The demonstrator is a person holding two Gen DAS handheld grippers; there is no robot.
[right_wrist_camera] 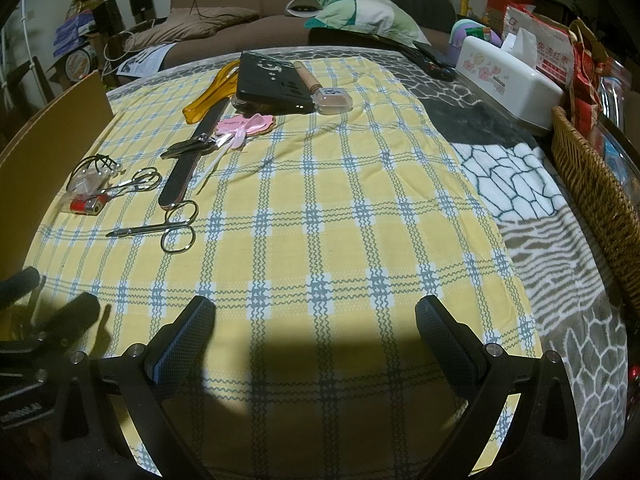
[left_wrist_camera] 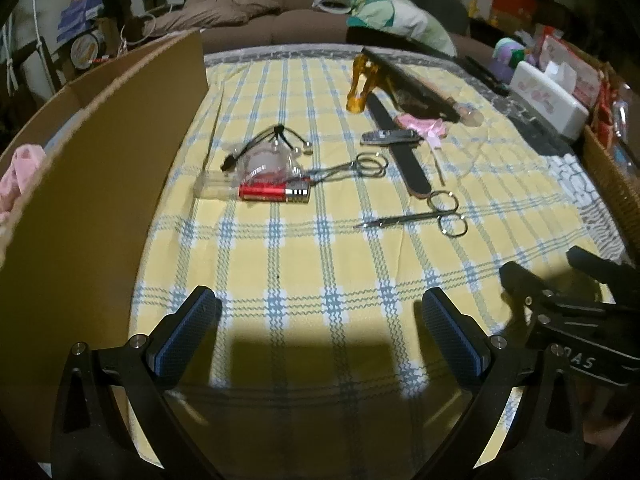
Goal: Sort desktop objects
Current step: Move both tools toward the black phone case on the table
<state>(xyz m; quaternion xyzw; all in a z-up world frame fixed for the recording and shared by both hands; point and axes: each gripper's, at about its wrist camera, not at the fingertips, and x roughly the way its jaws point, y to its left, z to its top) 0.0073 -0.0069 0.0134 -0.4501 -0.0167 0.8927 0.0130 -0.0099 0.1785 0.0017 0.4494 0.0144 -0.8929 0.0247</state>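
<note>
On the yellow checked cloth [left_wrist_camera: 320,256] lie small scissors [left_wrist_camera: 424,216] [right_wrist_camera: 164,228], a second pair of scissors [left_wrist_camera: 356,165] [right_wrist_camera: 134,182], a red battery [left_wrist_camera: 276,192] [right_wrist_camera: 86,205], a black nail file [left_wrist_camera: 396,148] [right_wrist_camera: 188,160], nail clippers [left_wrist_camera: 390,137] [right_wrist_camera: 188,146], a pink bow card [left_wrist_camera: 420,125] [right_wrist_camera: 244,123], an amber clip [left_wrist_camera: 360,84] [right_wrist_camera: 208,94] and a black phone case [right_wrist_camera: 276,80]. My left gripper [left_wrist_camera: 320,320] is open and empty, near the front edge. My right gripper [right_wrist_camera: 316,328] is open and empty, beside it on the right.
A cardboard box [left_wrist_camera: 100,168] stands along the left side. A clear plastic packet with a black hair claw [left_wrist_camera: 268,152] lies by the battery. A white tissue box [right_wrist_camera: 508,76] and a wicker basket [right_wrist_camera: 592,184] stand at the right. A sofa [right_wrist_camera: 280,8] lies behind.
</note>
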